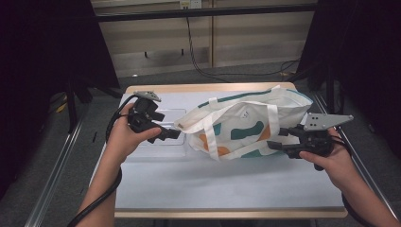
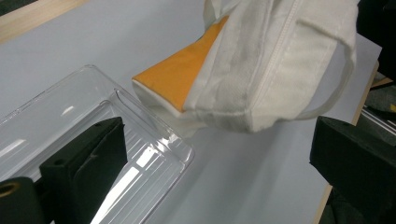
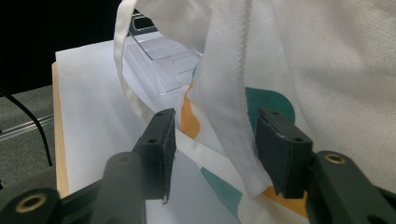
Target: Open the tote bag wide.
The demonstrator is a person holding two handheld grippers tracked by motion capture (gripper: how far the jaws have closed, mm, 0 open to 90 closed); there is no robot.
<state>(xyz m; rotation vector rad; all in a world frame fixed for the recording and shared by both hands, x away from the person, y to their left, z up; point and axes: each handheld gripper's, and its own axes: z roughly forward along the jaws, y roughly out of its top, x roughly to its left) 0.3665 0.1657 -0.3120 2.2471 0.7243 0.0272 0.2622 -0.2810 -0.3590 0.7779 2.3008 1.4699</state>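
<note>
A cloth bag (image 1: 246,125), white with teal and orange patches, is seen lying on its side at the centre of the desk (image 1: 189,184), its mouth turned toward 9 o'clock. A clear plastic tray (image 1: 165,137) is set just beside that mouth, on the 9 o'clock side.

The left tongs (image 1: 172,134) are held at the bag's mouth, over the tray. In the left gripper view their jaws are spread wide, nothing pinched between them, the bag's hem hanging just beyond them.

The right tongs (image 1: 276,139) are placed at the bag's 3 o'clock side. In the right gripper view a white strap (image 3: 229,102) is caught between the half-closed jaws; the right pad (image 3: 280,149) is touched by it, the left pad stands apart. No pinch is made yet.
</note>
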